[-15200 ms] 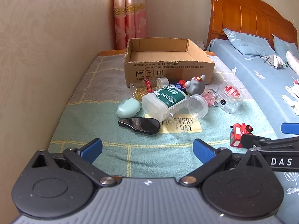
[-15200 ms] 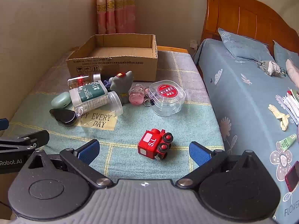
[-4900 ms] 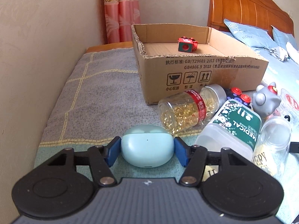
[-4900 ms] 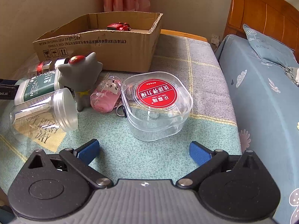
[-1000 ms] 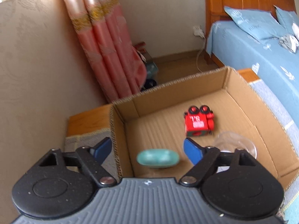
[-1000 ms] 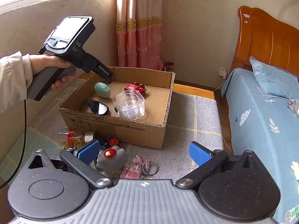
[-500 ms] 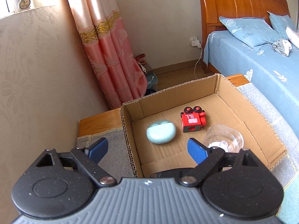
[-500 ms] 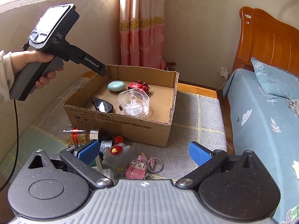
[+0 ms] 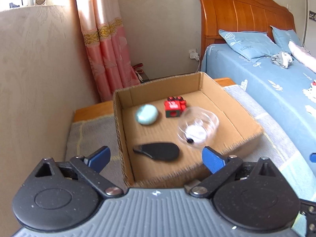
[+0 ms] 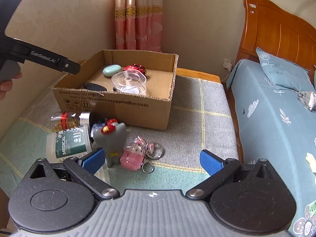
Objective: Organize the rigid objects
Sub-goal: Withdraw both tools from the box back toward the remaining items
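Cardboard box (image 9: 233, 106) at frame centre holds a mint case (image 9: 146, 114), a red toy train (image 9: 174, 106), a clear plastic tub (image 9: 197, 127) and a black case (image 9: 158, 151). The left gripper (image 9: 156, 158) hangs over its near edge, jaws just spread wide, nothing between them. At lower left in the right wrist view, the right gripper (image 10: 152, 159), jaws released, frames a grey cat figure (image 10: 111, 140) and pink keychain (image 10: 134, 156) on the blanket (image 10: 197, 118).
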Demonstrator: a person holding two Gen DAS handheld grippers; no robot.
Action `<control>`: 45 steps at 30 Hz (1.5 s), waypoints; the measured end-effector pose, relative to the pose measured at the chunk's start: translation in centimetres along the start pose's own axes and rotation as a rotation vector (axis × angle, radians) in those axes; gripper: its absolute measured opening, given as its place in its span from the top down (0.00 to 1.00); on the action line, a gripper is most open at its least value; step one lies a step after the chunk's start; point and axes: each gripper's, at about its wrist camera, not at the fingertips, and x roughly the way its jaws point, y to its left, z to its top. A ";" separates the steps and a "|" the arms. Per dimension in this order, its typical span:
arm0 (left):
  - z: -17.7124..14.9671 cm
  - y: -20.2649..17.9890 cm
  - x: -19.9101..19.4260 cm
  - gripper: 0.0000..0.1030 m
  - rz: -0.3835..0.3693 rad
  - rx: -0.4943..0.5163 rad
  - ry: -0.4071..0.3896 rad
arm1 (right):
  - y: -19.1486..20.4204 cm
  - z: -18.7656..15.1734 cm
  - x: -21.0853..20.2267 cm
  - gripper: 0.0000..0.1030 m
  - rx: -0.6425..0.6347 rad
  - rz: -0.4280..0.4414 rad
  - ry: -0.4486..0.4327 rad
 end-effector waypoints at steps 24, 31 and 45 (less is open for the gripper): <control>-6.5 -5.3 2.5 0.03 -0.011 -0.029 0.107 | -1.7 -4.8 3.8 0.00 -0.023 0.035 0.081; -8.0 -3.8 1.1 0.01 -0.025 -0.069 0.108 | -2.2 -4.9 4.5 0.00 -0.131 0.036 0.102; -6.8 -5.3 2.4 0.01 0.000 -0.045 0.092 | -2.3 -4.8 4.9 0.00 -0.154 0.080 0.089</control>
